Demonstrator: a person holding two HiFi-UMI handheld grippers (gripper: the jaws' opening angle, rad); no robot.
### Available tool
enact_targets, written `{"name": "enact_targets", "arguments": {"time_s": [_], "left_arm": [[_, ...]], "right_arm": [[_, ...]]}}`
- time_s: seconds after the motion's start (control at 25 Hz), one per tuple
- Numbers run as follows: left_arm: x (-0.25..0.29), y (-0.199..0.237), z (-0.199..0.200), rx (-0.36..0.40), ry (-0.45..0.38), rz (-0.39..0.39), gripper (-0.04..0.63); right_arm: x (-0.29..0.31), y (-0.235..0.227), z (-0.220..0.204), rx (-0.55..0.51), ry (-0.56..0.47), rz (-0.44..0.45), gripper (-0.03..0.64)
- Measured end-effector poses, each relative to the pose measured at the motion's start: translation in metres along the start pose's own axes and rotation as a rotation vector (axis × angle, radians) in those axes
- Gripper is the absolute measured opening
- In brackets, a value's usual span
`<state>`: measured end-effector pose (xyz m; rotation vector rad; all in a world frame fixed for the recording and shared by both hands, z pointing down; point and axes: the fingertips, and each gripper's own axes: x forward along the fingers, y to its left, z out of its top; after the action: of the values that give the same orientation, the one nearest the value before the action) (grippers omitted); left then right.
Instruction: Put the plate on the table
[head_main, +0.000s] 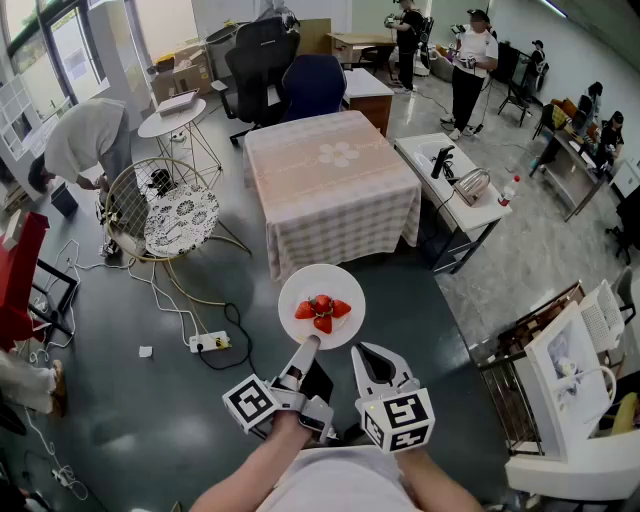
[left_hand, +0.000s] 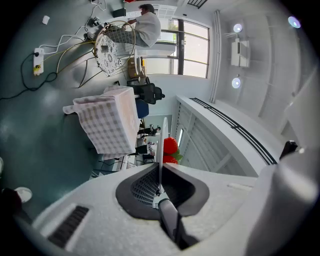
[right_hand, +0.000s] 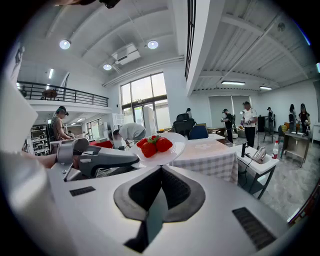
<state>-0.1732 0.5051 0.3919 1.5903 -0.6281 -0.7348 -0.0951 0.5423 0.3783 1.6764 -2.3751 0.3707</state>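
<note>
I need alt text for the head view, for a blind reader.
The left gripper holds a white plate of strawberries by its rim, above the floor and short of a cloth-covered table. The right gripper is beside it, empty.

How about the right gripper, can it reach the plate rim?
Probably yes: the right gripper sits just short of the plate with nothing between. The left gripper clamps only the near rim. Right jaws are together, so open first.
</note>
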Motion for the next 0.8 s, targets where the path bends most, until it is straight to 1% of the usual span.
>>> {"name": "enact_targets", "arguments": {"time_s": [0.16,0.4,0.64,0.8], "left_arm": [[-0.001,0.0,0.0,0.0,-0.002,0.005,0.018],[0.001,-0.001,0.0,-0.014,0.002,-0.001,0.018],[0.007,0.001,0.0,-0.026,0.01,-0.001,0.018],[0.016,0.006,0.003,-0.015,0.006,0.006,0.018]], "right_arm": [[0.0,0.002,0.001,-0.005,0.004,0.006,0.003],[0.0,0.004,0.003,-0.012,-0.003,-0.008,0.003],[0.003,-0.002,0.002,-0.006,-0.004,-0.015,0.003],[0.01,-0.011,0.0,0.003,0.0,-0.011,0.003]]}}
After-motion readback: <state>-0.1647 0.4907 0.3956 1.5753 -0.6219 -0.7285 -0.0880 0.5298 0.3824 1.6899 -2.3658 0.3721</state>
